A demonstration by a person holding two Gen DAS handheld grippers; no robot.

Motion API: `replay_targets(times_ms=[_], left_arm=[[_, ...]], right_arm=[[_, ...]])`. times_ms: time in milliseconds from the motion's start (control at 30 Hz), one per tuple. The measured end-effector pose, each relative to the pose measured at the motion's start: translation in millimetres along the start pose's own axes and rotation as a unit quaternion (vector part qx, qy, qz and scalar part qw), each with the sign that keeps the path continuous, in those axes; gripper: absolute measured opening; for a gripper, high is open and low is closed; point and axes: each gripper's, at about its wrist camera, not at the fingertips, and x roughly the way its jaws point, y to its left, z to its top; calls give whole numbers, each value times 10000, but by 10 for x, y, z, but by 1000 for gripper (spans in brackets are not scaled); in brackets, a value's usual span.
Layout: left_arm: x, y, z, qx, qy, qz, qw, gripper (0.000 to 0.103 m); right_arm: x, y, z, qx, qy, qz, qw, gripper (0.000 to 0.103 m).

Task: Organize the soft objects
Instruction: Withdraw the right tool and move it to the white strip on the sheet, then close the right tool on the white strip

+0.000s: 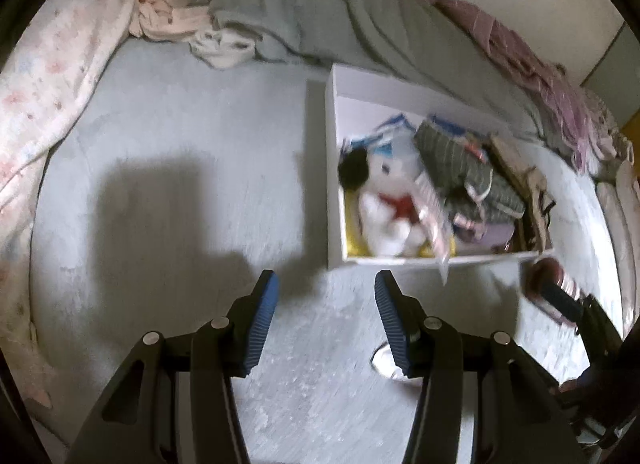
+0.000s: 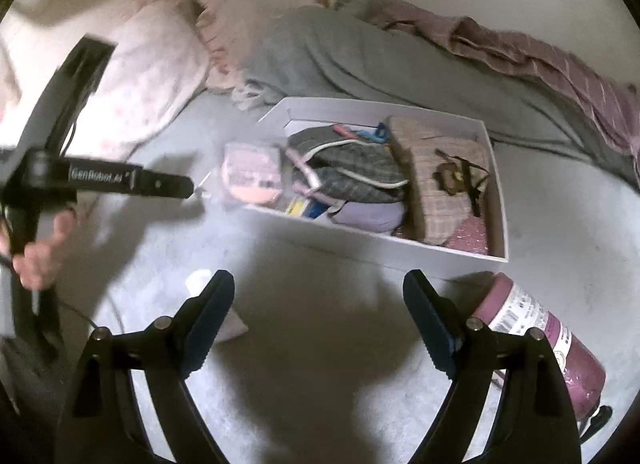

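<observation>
My left tongs (image 1: 324,288) hang half spread over bare grey bed sheet (image 1: 168,124), nothing between the blue pads. My right tongs (image 2: 318,288) stand wide apart, also with nothing between them, only sheet below.

The white box (image 2: 496,192) sits on the bed ahead of both tongs, its long axis running across the right view, tilted down toward the right, its far long side against the rumpled green-grey blanket (image 2: 340,60). Inside it, at the left end in the left view, a white plush dog (image 1: 384,204) lies with its black ear toward the box's far side and its feet toward the near wall, so its length runs across the box. Beside it sits a striped grey garment (image 2: 352,168), then a checked beige cushion (image 2: 436,184) standing on edge at the right end, its length also crossing the box.

A purple cylinder (image 2: 548,344) with a white label lies on the sheet outside the box's near right corner, just right of my right tongs, its long axis slanting away toward the box. It may be a wrapped roll; the blur leaves that unsure.

A floral pillow (image 1: 52,84) lies at the bed's left edge.
</observation>
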Motion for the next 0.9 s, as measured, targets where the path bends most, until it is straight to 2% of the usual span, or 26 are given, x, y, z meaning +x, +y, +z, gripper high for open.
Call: replay_targets(times_ms=[100,200,233,267,300,467,700,900], left_arm=[[88,18,-92,143,237,13,9996,50],[183,75,-154,151,496,-51,9986,50],[212,96,-163,115,559,-23,9984,50],[234,114,-169,77,599,24,9982,50],[250,133,-172,43,621,61,9980,50],[218,181,-205,-9,601,-15,9982,50],[222,283,-224,-152,606,9,9980,50],[234,304,-218,-148,612,45,9980,50]], right_arm=[[134,184,-8,-394,140,-176,9990,87],[220,300,-29,-484,233,77,9985,86],[248,350,-27,-503,303,226,9980,82],[272,403,-24,-542,350,356,9973,72],[304,483,-16,-638,397,443,9962,67],[450,781,-36,-1356,571,330,9886,36],[558,787,-60,-1461,752,381,9857,35],[587,873,-80,-1872,900,428,9773,35]])
